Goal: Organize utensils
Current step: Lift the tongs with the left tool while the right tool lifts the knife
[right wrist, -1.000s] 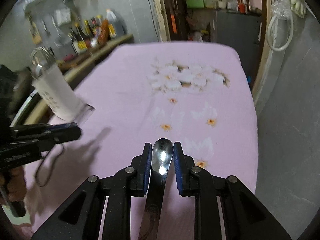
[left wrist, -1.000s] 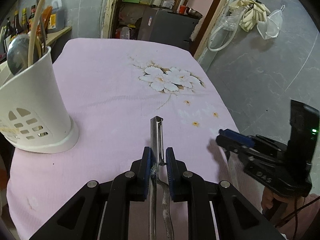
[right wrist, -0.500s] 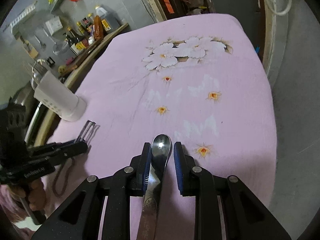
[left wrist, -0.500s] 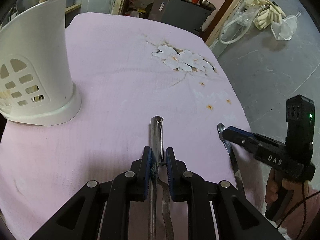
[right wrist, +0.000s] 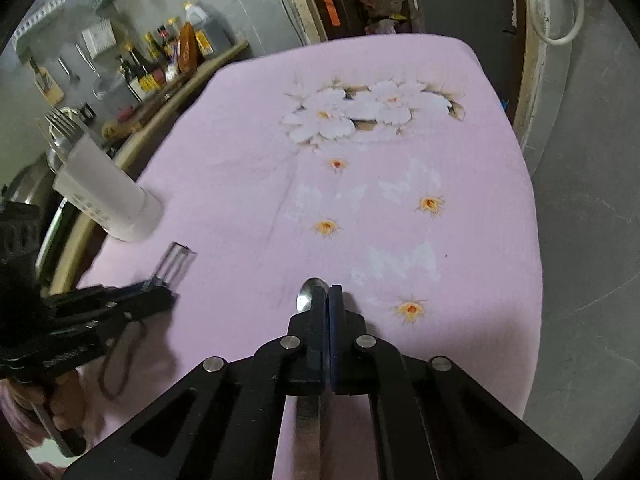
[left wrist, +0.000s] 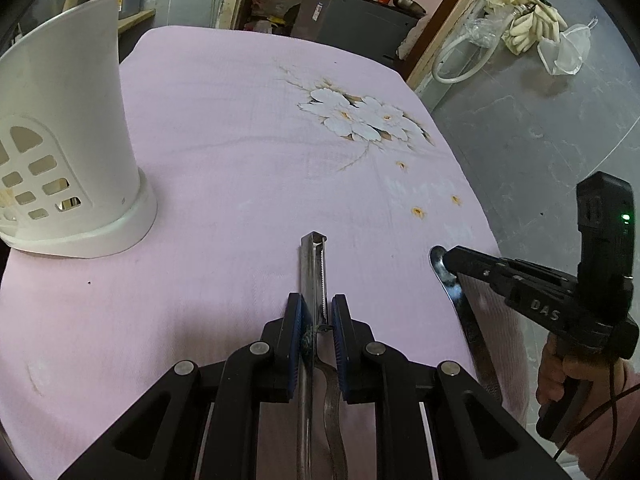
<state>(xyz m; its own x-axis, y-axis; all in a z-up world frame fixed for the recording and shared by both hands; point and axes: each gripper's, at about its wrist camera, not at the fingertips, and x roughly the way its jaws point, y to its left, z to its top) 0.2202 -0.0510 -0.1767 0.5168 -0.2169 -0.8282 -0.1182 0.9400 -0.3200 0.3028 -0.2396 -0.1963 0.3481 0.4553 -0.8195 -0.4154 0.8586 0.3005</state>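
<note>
My left gripper (left wrist: 316, 312) is shut on a metal peeler (left wrist: 314, 268) whose serrated head sticks out forward over the pink tablecloth (left wrist: 240, 140). My right gripper (right wrist: 326, 300) is shut on a metal spoon (right wrist: 306, 300); its bowl pokes out at the left of the closed pads. The right gripper and spoon (left wrist: 440, 264) also show at the right in the left wrist view. The white utensil holder (left wrist: 68, 152) stands at the table's left; in the right wrist view the holder (right wrist: 104, 192) has forks and other utensils in it.
The table's right edge drops to a grey floor (left wrist: 540, 128). A shelf with bottles (right wrist: 168, 64) runs behind the holder. A dark cabinet (left wrist: 352, 16) stands past the far edge. White hose and bags (left wrist: 520, 36) lie on the floor.
My right gripper's pads have closed tight together on the spoon, whose bowl now shows to their left. The left gripper still holds the peeler, a little nearer the holder.
</note>
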